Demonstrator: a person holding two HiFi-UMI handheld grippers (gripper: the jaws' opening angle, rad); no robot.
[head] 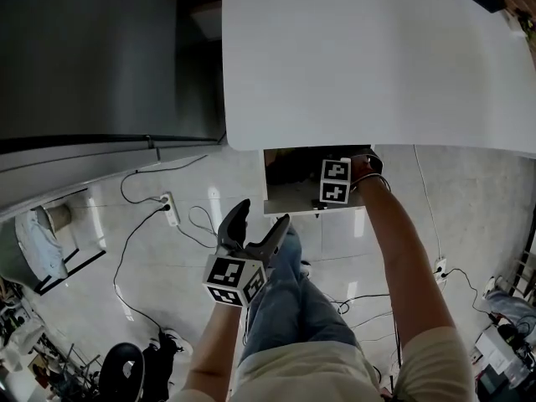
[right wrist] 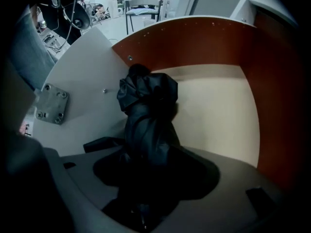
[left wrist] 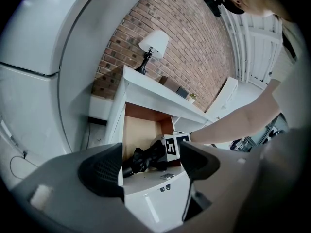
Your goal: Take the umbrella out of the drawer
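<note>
The black folded umbrella (right wrist: pixel 148 115) lies in the open drawer (right wrist: pixel 218 115) on its pale floor, close to the white front panel. My right gripper (right wrist: pixel 150 178) points straight down into the drawer, its jaws closed around the umbrella's near end. In the head view only its marker cube (head: pixel 335 181) shows at the drawer (head: pixel 289 199) under the white table top. The left gripper view shows the umbrella (left wrist: pixel 141 159) beside that cube. My left gripper (head: pixel 264 216) hangs in the air in front of the drawer, open and holding nothing.
The white table top (head: pixel 377 57) overhangs the drawer. A power strip (head: pixel 170 209) and cables lie on the tiled floor to the left. My legs (head: pixel 293 308) stand below the drawer. A lamp (left wrist: pixel 153 45) stands on the table by the brick wall.
</note>
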